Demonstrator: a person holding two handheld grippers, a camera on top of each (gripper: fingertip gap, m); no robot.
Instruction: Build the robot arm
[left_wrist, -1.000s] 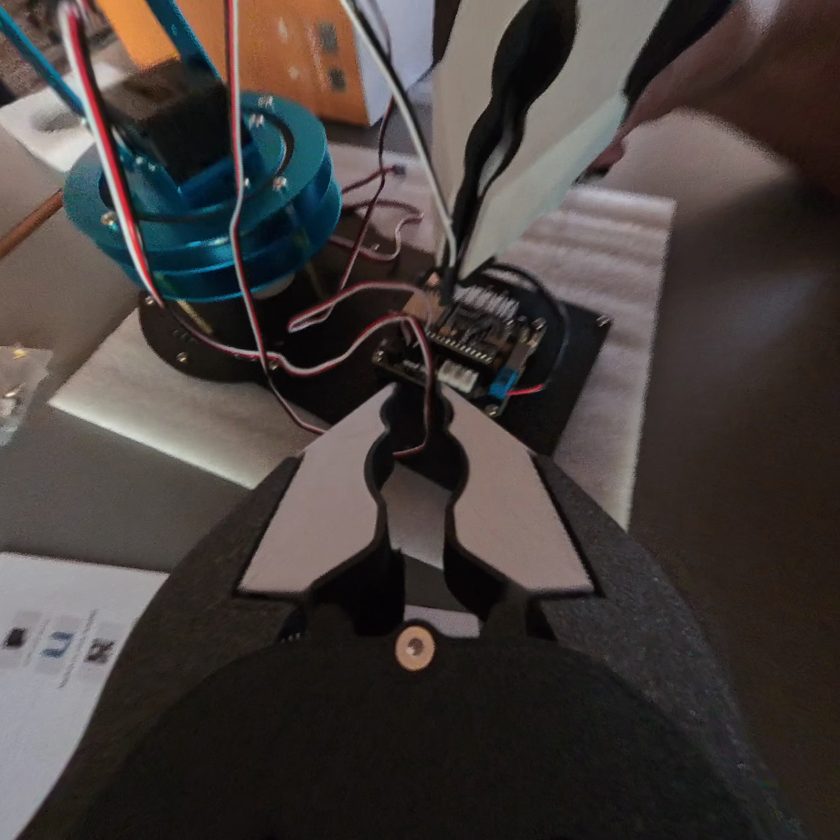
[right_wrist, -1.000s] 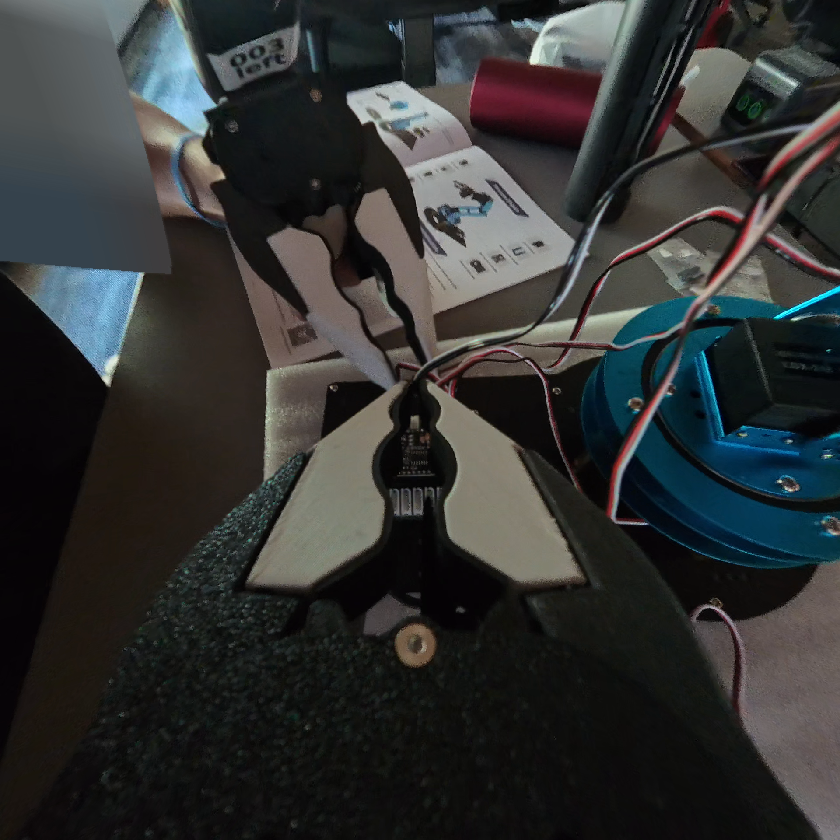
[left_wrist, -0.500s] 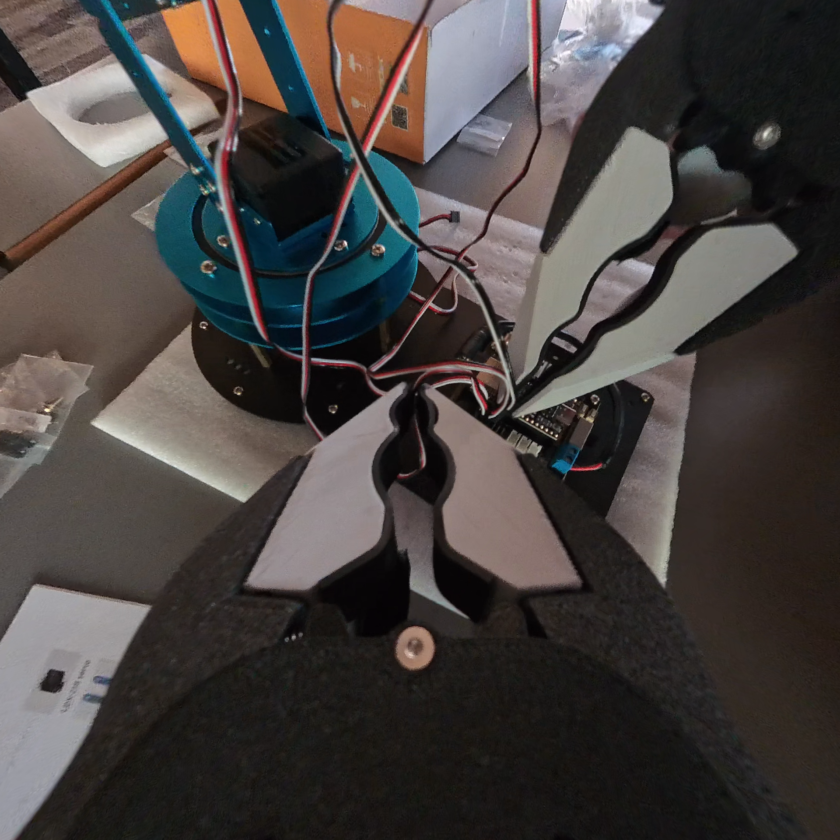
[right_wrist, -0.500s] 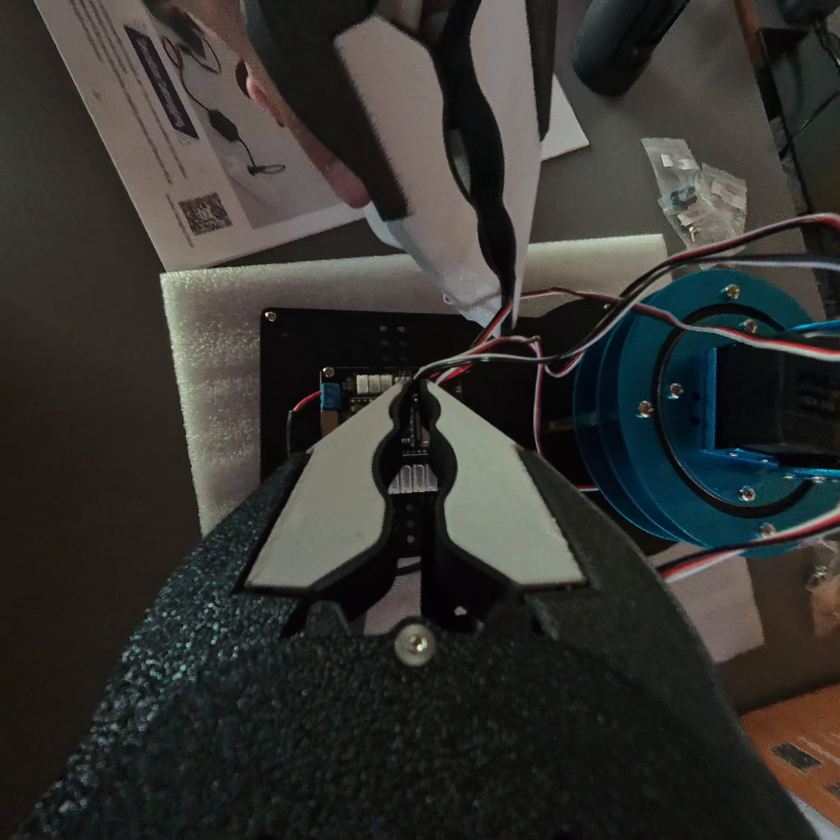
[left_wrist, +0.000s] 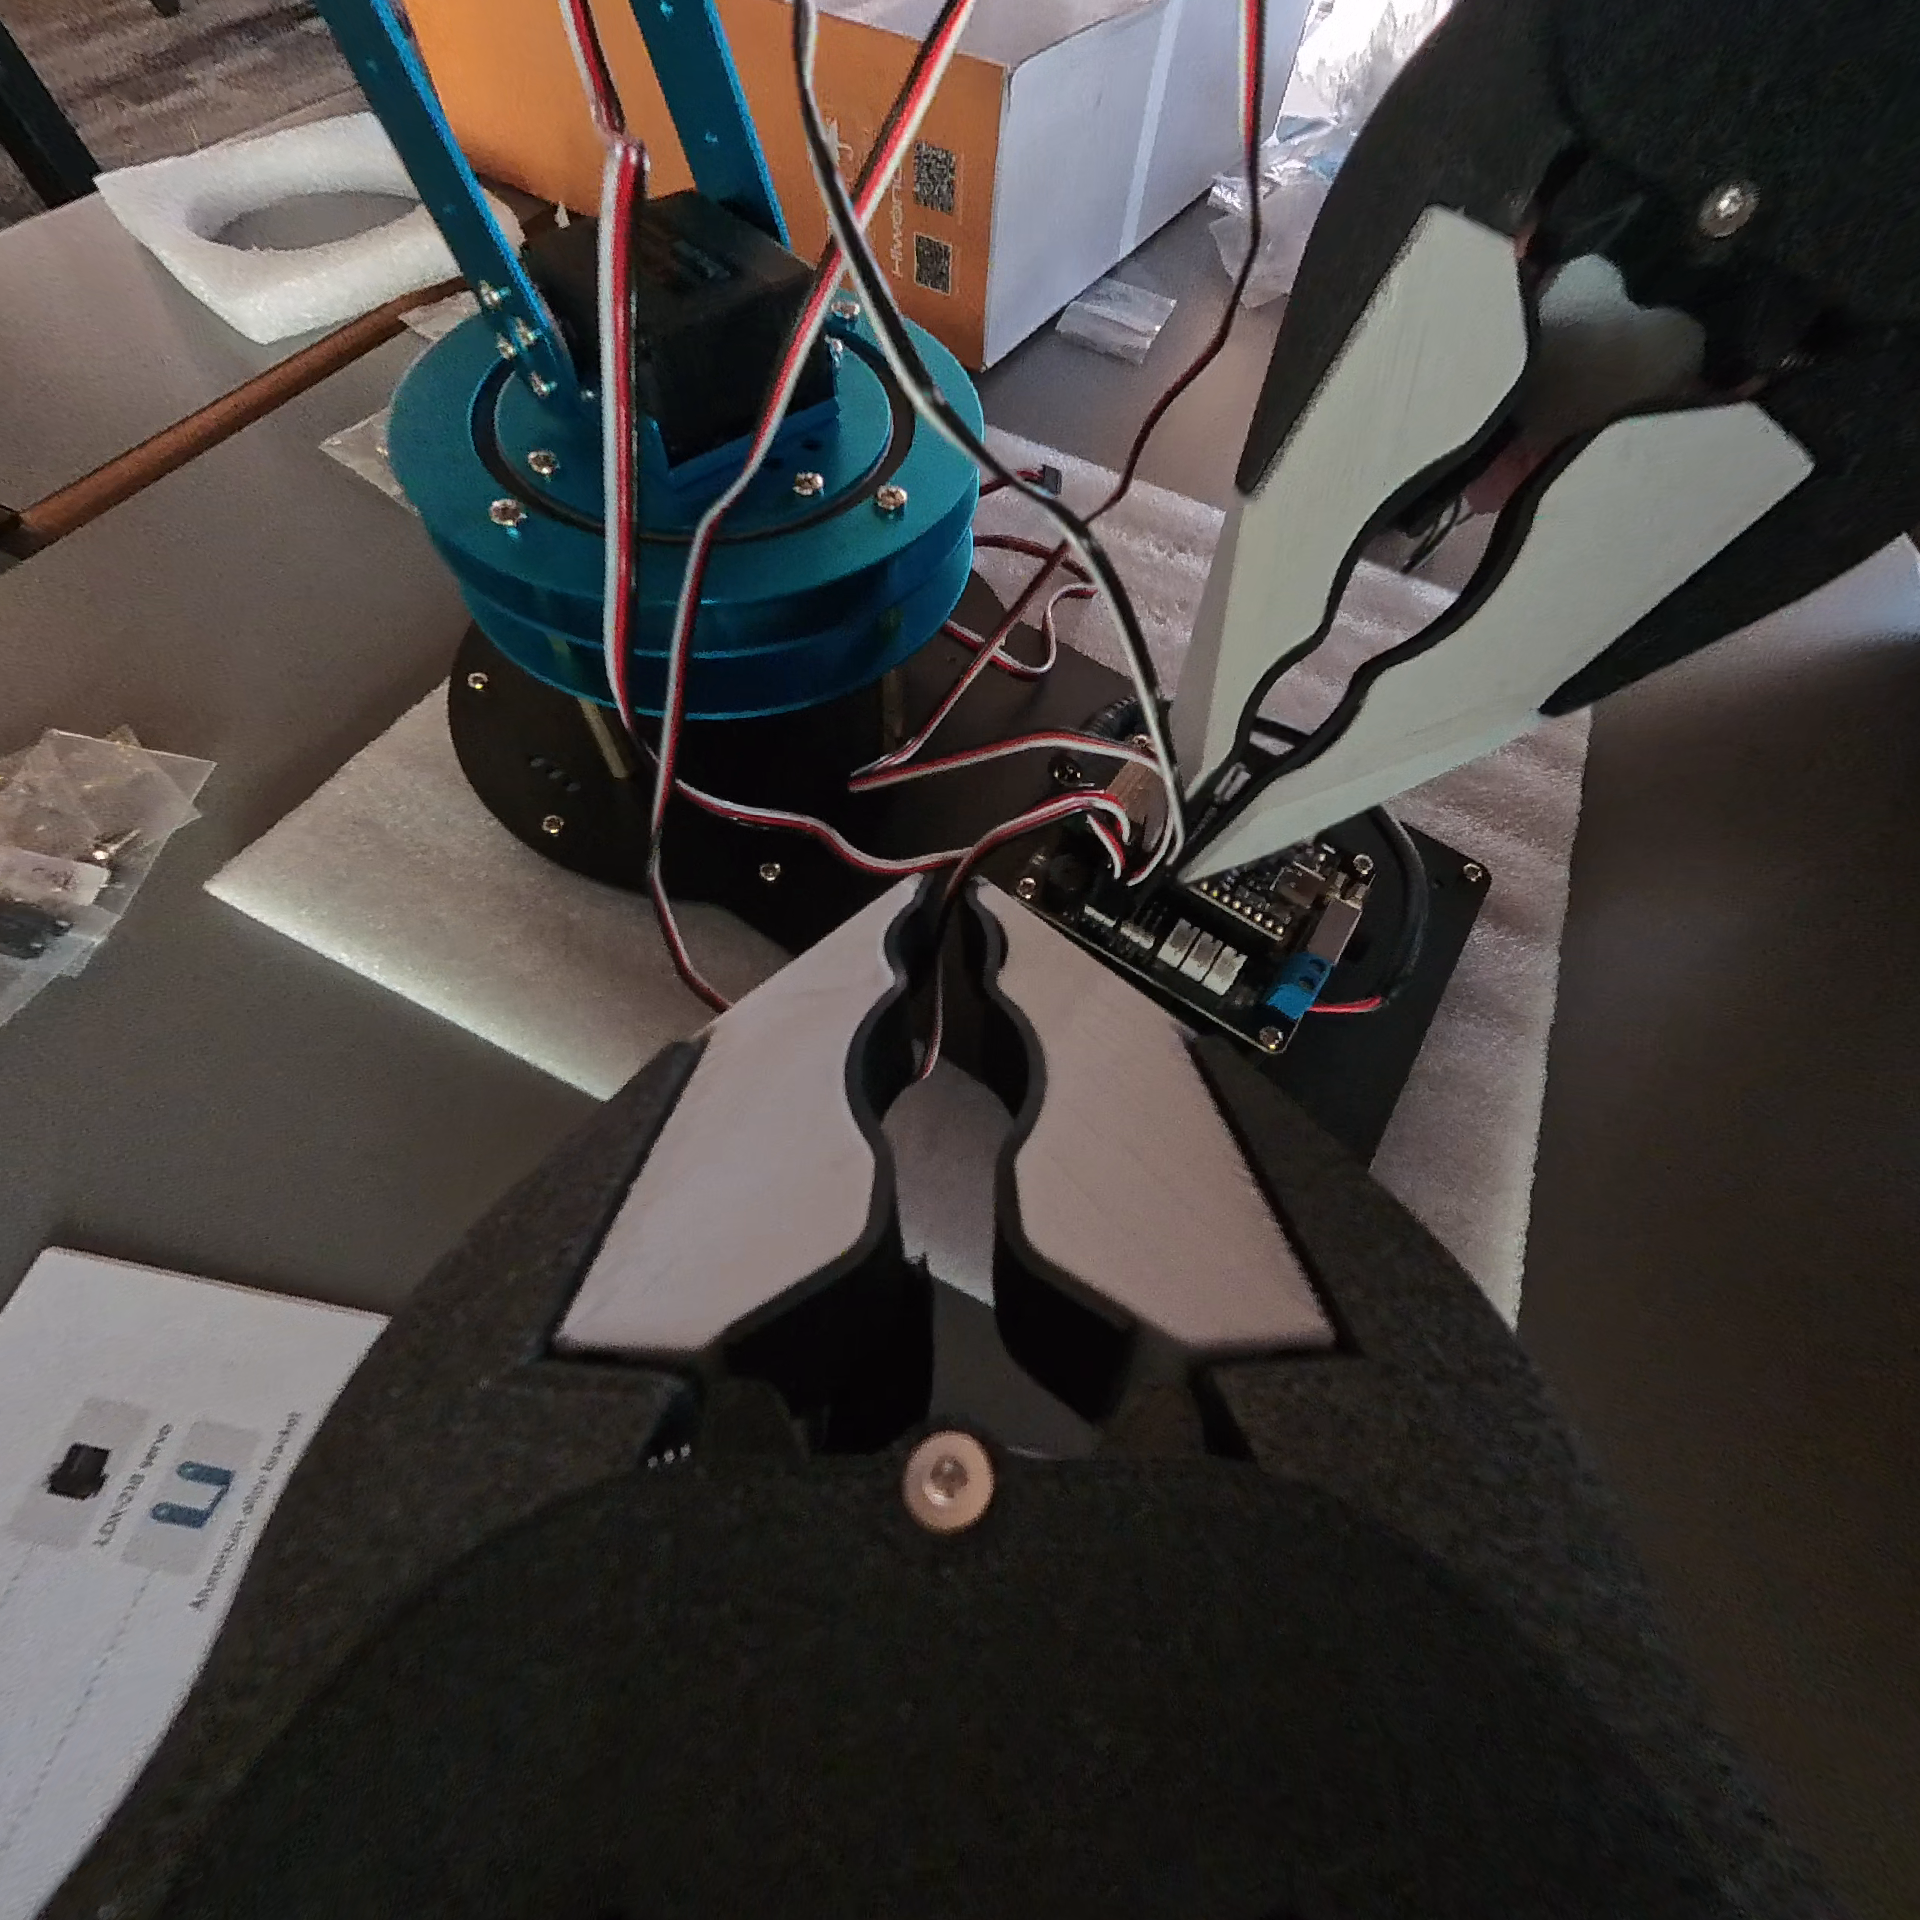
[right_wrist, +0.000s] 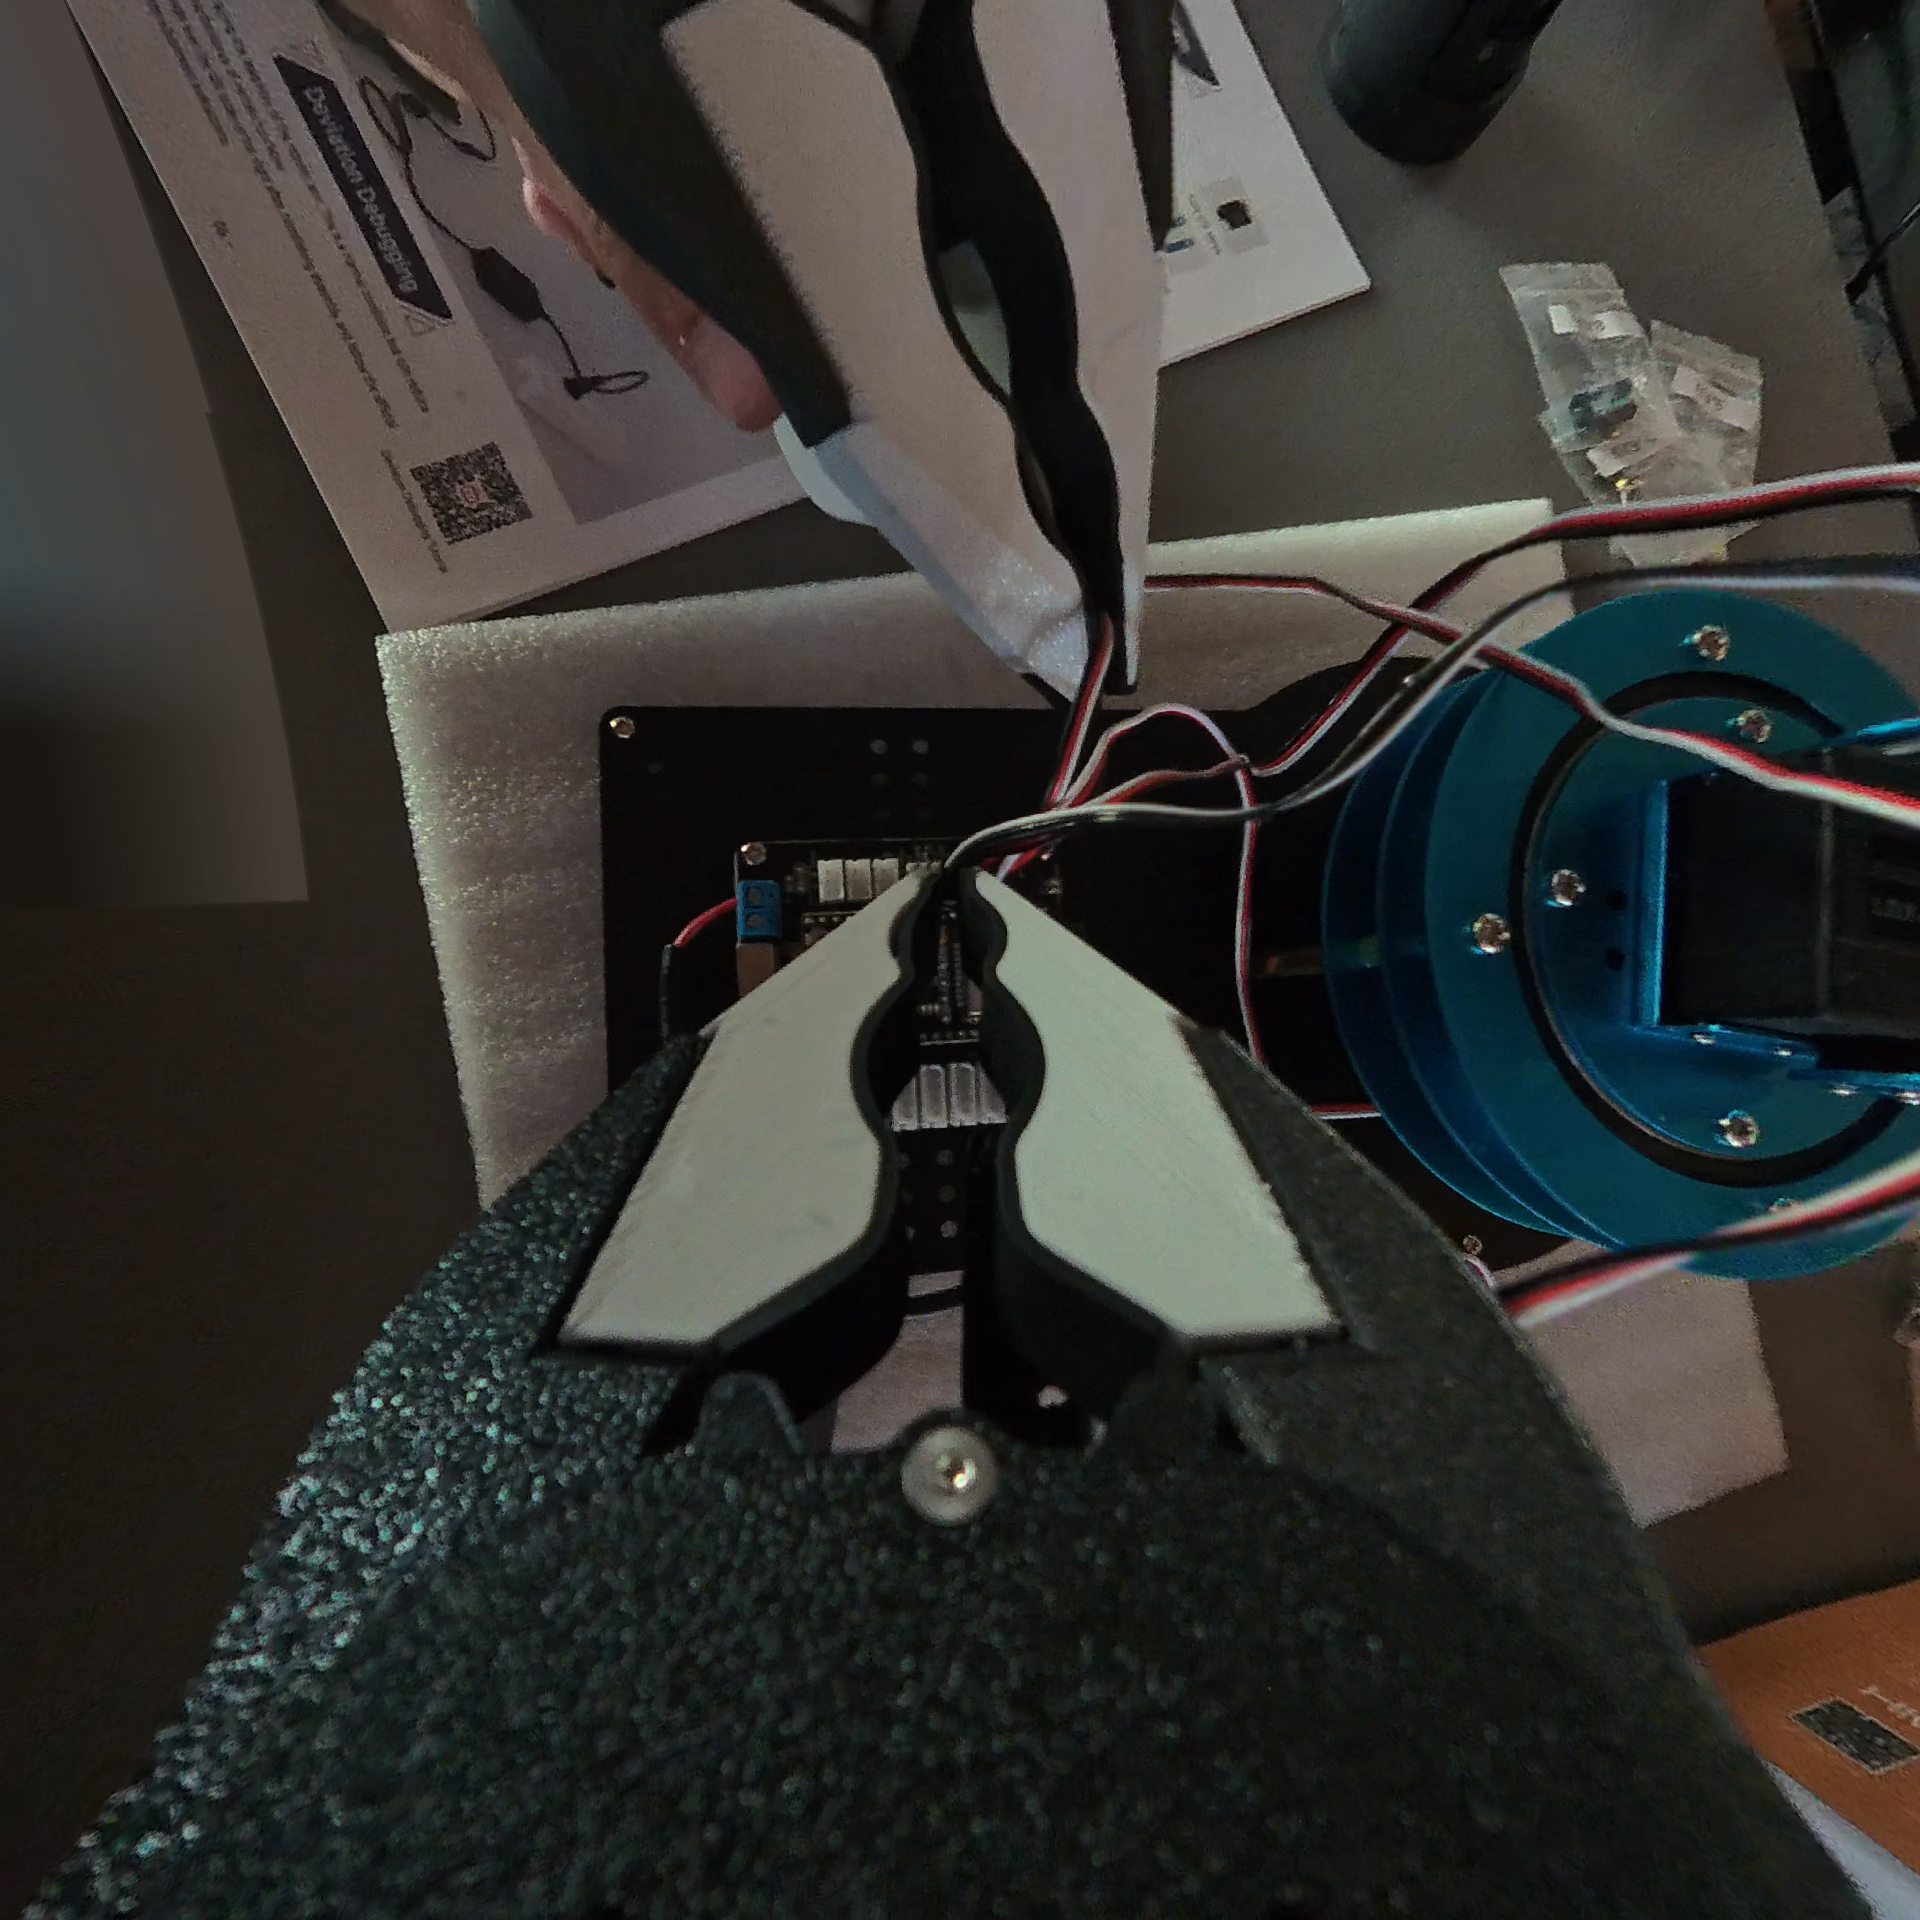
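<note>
A blue robot-arm turntable (left_wrist: 686, 540) stands on a black base plate (left_wrist: 1423, 1049) with a control board (left_wrist: 1226, 925). My left gripper (left_wrist: 948, 894) is shut on a red-white-black servo wire (left_wrist: 938, 987) just in front of the board. My right gripper (right_wrist: 948, 881) is shut on another servo wire (right_wrist: 1091, 826) right over the board (right_wrist: 862, 873). In the left wrist view the right gripper (left_wrist: 1195, 852) points down at the board's pin rows. In the right wrist view the left gripper (right_wrist: 1110, 665) hangs over the plate's far edge, a thumb beside it.
The plate lies on a white foam sheet (left_wrist: 416, 883) on a grey table. An orange and white box (left_wrist: 935, 156) and a foam ring (left_wrist: 260, 218) sit behind. Bags of small parts (left_wrist: 73, 831) lie at the left. An open manual (right_wrist: 364, 312) lies beyond the foam. Loose wires hang around the turntable (right_wrist: 1662, 935). Tip to tip, the grippers are about 4 cm apart.
Both grippers stay shut on their wires. The left one has drawn back from the board. The right one has swung up to look straight down on it.
</note>
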